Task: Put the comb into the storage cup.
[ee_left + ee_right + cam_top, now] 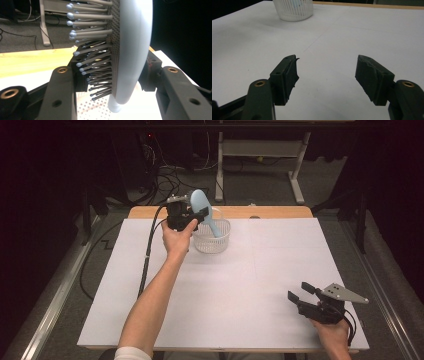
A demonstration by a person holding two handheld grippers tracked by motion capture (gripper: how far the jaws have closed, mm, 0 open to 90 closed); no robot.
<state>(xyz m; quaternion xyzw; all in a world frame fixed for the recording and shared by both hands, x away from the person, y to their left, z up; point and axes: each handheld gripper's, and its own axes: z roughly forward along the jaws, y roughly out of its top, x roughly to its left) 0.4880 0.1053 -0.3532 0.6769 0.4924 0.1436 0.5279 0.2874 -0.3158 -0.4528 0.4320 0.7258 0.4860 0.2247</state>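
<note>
A light blue hairbrush [204, 210] is held over a white slotted basket [212, 240] at the back of the table, its handle pointing down into the basket. My left gripper [196, 215] is shut on the brush head. In the left gripper view the brush [132, 50] stands between the two jaws, its grey bristles pointing left, with the basket's perforated bottom [92, 110] beneath. My right gripper [301, 292] rests near the table's front right corner, open. Nothing lies between its pads [290, 75] in the right gripper view, and the basket [293, 10] stands far off.
A white sheet [225, 285] covers the wooden table [280, 212]. Behind the table are a dark floor, cables [165, 175] and a white desk frame [295, 175]. A black cable [147, 250] trails from the left gripper across the table's left part.
</note>
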